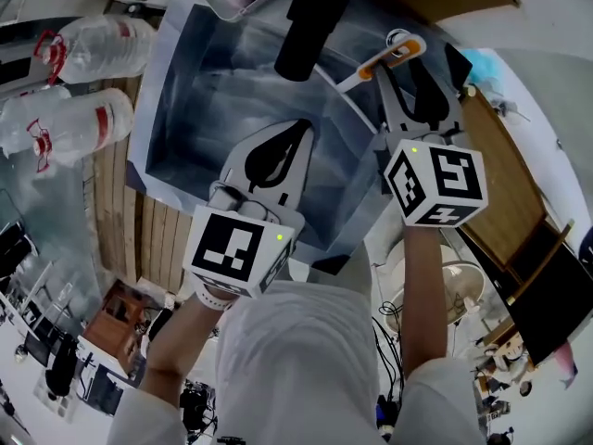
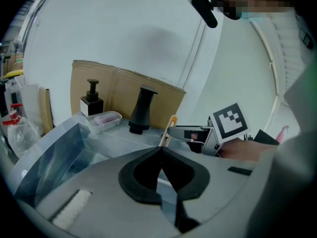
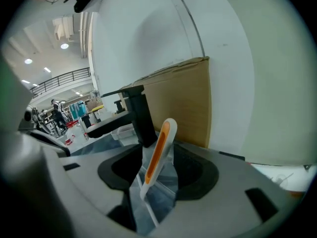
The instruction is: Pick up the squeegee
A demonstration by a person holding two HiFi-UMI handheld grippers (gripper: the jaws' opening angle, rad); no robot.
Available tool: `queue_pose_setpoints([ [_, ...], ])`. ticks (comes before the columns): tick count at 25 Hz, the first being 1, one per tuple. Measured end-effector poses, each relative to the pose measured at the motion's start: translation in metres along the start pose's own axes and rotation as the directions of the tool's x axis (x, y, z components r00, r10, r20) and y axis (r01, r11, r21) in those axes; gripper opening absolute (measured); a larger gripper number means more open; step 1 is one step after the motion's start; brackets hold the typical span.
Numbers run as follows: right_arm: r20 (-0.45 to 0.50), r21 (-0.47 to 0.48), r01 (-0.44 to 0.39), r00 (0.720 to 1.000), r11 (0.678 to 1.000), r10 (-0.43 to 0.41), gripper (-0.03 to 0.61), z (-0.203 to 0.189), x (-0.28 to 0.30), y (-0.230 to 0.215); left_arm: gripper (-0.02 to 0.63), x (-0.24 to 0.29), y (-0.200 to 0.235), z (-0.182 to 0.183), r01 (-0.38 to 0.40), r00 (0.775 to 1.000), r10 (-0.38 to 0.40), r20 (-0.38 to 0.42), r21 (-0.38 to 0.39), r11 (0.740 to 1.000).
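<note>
Reading from the left: left gripper (image 2: 161,148) empty, jaws together, poised over the sink (image 1: 185,109). Right gripper (image 1: 400,70) with jaws apart, straddling the squeegee (image 3: 157,150) without pressing on it. Squeegee handle standing tilted near the sink's right rim. Judged light, stiff, smooth plastic, likely slippery. Clamp squarely across the orange mid-handle with firm, even pressure.

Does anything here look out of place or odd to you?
Only the squeegee: its orange-and-white handle sticks up at a slant at the edge of the steel sink instead of lying flat. It stands between the open jaws of the right gripper, which are not touching it. Nothing looks spilled or broken.
</note>
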State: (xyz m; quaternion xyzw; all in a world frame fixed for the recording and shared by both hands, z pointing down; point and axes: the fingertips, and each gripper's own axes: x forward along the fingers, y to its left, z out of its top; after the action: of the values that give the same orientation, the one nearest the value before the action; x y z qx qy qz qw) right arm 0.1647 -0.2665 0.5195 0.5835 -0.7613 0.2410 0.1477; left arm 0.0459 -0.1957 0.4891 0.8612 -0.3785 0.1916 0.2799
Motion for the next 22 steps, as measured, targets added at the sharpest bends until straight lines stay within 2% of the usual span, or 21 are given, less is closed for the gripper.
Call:
queue_pose_setpoints([
  [5, -0.029, -0.021, -0.003, 1.000, 1.000, 0.003, 0.163, -0.007, 0.022, -0.006, 0.005, 0.010, 0.004, -0.005, 0.006, 1.000, -0.006, -0.013, 0.004, 1.000],
  [8, -0.042, -0.033, -0.025, 0.999, 0.999, 0.024, 0.119, -0.009, 0.026, -0.003, 0.005, 0.011, 0.002, -0.007, 0.009, 1.000, -0.008, -0.018, 0.005, 1.000],
  [15, -0.028, 0.065, -0.095, 0.995, 0.993, 0.097, 0.077, -0.010, 0.018, 0.011, 0.005, 0.001, -0.005, -0.011, 0.020, 1.000, -0.019, -0.018, 0.017, 1.000],
  [22, -0.035, 0.007, -0.156, 0.987, 0.988, 0.156, 0.053, -0.015, 0.004, 0.049, 0.005, -0.019, -0.006, -0.012, 0.009, 1.000, -0.009, -0.005, 0.024, 1.000],
])
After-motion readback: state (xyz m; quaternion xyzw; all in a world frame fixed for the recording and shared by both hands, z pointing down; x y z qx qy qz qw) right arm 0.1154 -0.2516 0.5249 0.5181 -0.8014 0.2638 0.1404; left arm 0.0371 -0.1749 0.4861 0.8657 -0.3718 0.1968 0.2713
